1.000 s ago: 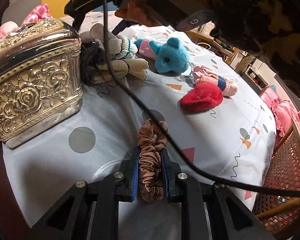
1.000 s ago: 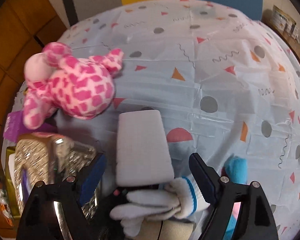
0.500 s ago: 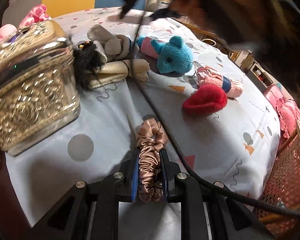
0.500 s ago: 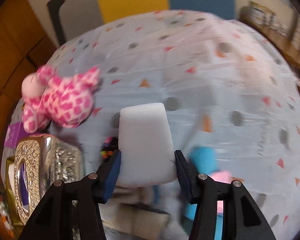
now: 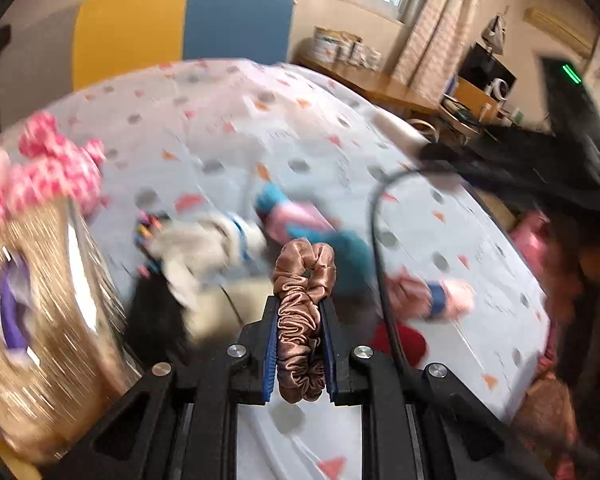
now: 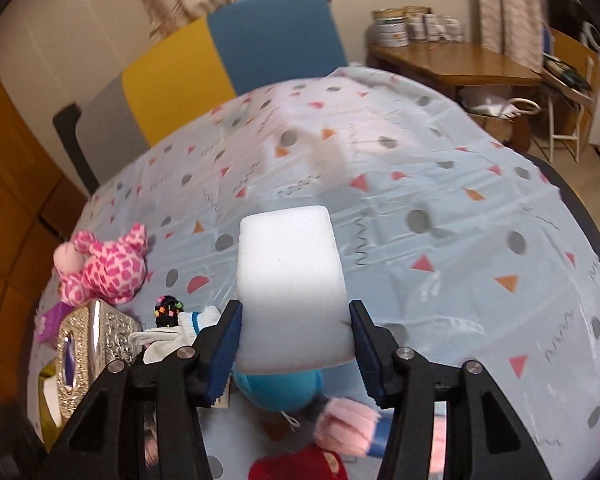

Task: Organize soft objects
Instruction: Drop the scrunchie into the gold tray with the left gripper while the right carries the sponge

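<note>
My left gripper (image 5: pixel 299 304) is shut on a brown satin scrunchie (image 5: pixel 302 320), held up above the patterned tablecloth (image 5: pixel 228 128). My right gripper (image 6: pixel 295 308) is shut on a white sponge block (image 6: pixel 290 280), its blue pads pressing on both sides, and holds it above the pile. Below lie a blue plush (image 6: pixel 278 390), a white glove (image 6: pixel 180 326), a pink sock (image 6: pixel 348 426) and a red soft item (image 6: pixel 296 466). A black speckled hair tie (image 6: pixel 168 310) sits by the glove. The left wrist view is blurred.
An ornate metal tissue box (image 6: pixel 88 344) stands at the left edge of the table, with a pink spotted plush (image 6: pixel 104 268) behind it. A black cable (image 5: pixel 380 248) hangs across the left wrist view. Yellow and blue chair backs (image 6: pixel 228 48) stand beyond the table, and a wooden desk (image 6: pixel 452 64) at the right.
The right gripper closed on the white sponge and lifted it away from the pile. The left gripper rose with the scrunchie, which hung down to the cloth before.
</note>
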Demonstrator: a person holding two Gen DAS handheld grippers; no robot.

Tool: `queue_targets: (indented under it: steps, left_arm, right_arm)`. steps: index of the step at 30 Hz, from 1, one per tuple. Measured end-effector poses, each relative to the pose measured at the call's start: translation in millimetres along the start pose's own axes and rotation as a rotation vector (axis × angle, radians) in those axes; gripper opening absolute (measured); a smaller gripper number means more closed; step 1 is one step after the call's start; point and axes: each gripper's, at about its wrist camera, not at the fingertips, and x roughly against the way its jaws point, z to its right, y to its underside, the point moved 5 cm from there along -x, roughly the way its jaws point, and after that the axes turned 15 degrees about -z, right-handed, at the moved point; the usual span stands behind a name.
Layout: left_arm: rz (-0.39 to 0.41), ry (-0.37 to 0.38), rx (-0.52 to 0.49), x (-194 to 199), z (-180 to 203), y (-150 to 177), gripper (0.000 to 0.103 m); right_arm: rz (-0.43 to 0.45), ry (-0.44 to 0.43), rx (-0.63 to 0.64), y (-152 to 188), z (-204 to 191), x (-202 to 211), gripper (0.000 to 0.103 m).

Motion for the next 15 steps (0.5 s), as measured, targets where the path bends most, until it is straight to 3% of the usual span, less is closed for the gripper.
queue_targets:
  steps: [6,15]
  left_arm:
    - [0.05,-0.093,0.051,23.7,-41.3,-32.6,0.019]
    - [0.13,-0.199,0.221,70.2,-139.1,-68.2,0.019]
  right_arm:
    - [0.122,-0.011,-0.131,6.9,38.2,37.8,0.053]
    - [0.108,0.016,-0.11,28.7,45.7,38.9,0.053]
